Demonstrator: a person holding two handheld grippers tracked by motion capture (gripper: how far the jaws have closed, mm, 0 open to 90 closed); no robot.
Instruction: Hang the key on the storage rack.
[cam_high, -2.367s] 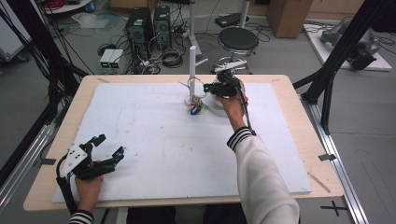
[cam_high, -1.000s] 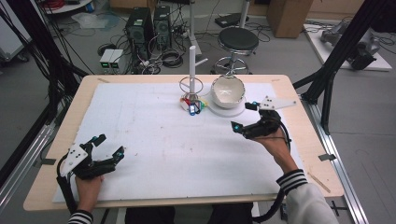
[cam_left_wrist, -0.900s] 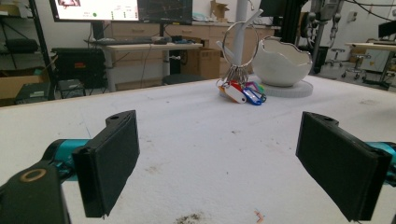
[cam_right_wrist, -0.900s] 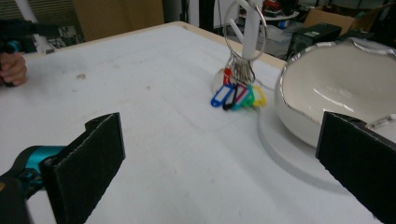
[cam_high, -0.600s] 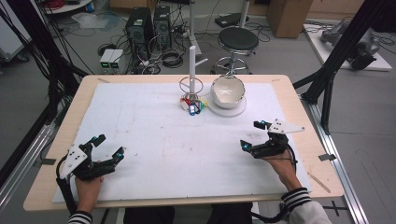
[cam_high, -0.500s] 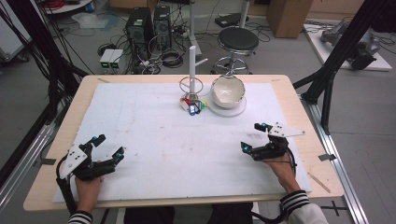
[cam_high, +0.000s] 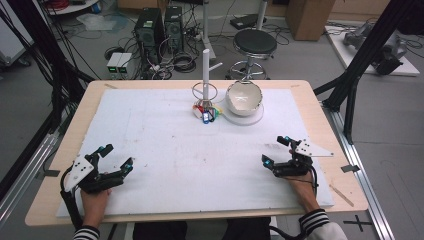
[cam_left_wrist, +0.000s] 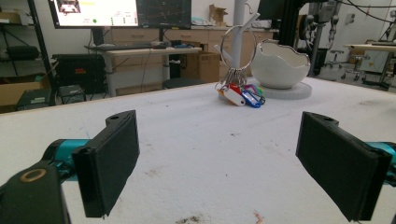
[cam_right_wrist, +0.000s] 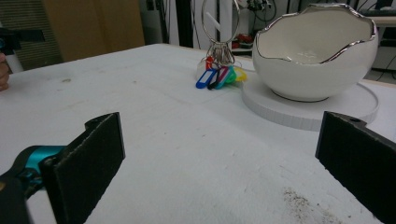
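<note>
Gleaming, jagged-rimmed white bowl (cam_high: 244, 98) sits on round disc (cam_high: 255, 117).

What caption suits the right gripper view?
Open right gripper faces a white eggshell-shaped bowl on a round base, colored key tags beside it.

Three cameras: one fixed overhead, one riding low on each gripper.

From the high view we looked forward and down over the whole table (cam_high: 320, 100), the forearms entering at the bottom edge of the frame. The left gripper view sat close to the white mat (cam_left_wrist: 196, 149), looking along it between its own jaws toward the key ring (cam_left_wrist: 238, 91) and the white bowl (cam_left_wrist: 280, 65) at upper centre. The right gripper view faced the same pair from nearer, the bowl (cam_right_wrist: 317, 60) large at upper right, the key ring (cam_right_wrist: 219, 70) at top centre. All three shared the bowl (cam_high: 244, 98) and key ring (cam_high: 206, 111).
</note>
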